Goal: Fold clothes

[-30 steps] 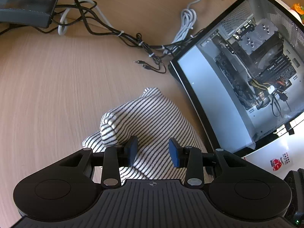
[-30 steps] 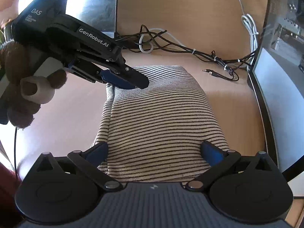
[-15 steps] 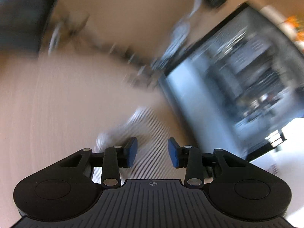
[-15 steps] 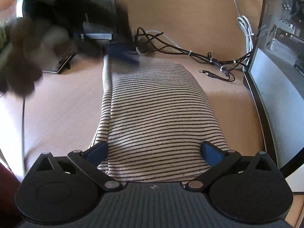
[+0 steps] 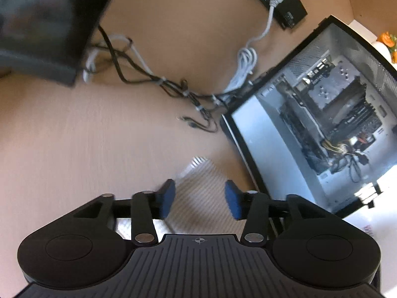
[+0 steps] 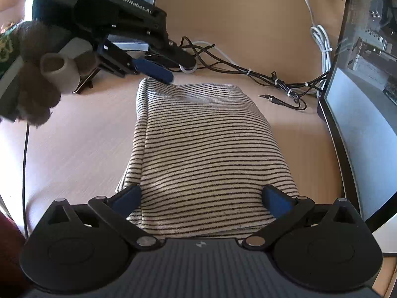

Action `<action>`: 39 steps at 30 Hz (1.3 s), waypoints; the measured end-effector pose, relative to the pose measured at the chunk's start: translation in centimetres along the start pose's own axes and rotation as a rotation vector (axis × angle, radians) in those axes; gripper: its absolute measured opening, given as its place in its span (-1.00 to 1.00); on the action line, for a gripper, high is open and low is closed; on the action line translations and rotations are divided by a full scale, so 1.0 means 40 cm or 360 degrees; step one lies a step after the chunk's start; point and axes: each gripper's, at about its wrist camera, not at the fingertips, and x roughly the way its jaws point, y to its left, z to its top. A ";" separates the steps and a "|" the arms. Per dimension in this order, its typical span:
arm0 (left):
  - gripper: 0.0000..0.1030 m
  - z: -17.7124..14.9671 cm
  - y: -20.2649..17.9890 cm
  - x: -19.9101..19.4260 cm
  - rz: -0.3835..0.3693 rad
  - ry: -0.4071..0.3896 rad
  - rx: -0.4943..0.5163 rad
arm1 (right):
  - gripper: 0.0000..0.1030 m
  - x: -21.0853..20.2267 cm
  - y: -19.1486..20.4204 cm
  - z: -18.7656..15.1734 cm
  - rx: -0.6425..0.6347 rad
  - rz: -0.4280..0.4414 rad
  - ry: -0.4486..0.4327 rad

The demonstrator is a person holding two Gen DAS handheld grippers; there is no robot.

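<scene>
On desk (image 6: 74,144), folded striped garment (image 6: 206,154)

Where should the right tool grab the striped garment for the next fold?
Probably the near hem of the striped garment, approached low from the near side. That edge lies flat between the open right tool; the far left corner sits under the left tool.

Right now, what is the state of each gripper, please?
Left gripper: open, holding nothing, over the striped cloth.
Right gripper: open wide, holding nothing, cloth between its fingers.
</scene>
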 end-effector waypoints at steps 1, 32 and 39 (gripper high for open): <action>0.03 0.000 0.011 0.007 0.0002 0.0027 -0.0017 | 1.00 0.000 0.000 -0.002 -0.0001 -0.0004 -0.0005; 0.63 -0.041 0.108 -0.060 0.0280 0.0021 0.0382 | 1.00 -0.030 -0.066 -0.025 0.0004 0.0005 -0.0012; 0.67 -0.037 0.108 -0.054 0.0289 0.0021 0.0414 | 1.00 -0.033 -0.067 -0.031 0.0005 0.0006 -0.0042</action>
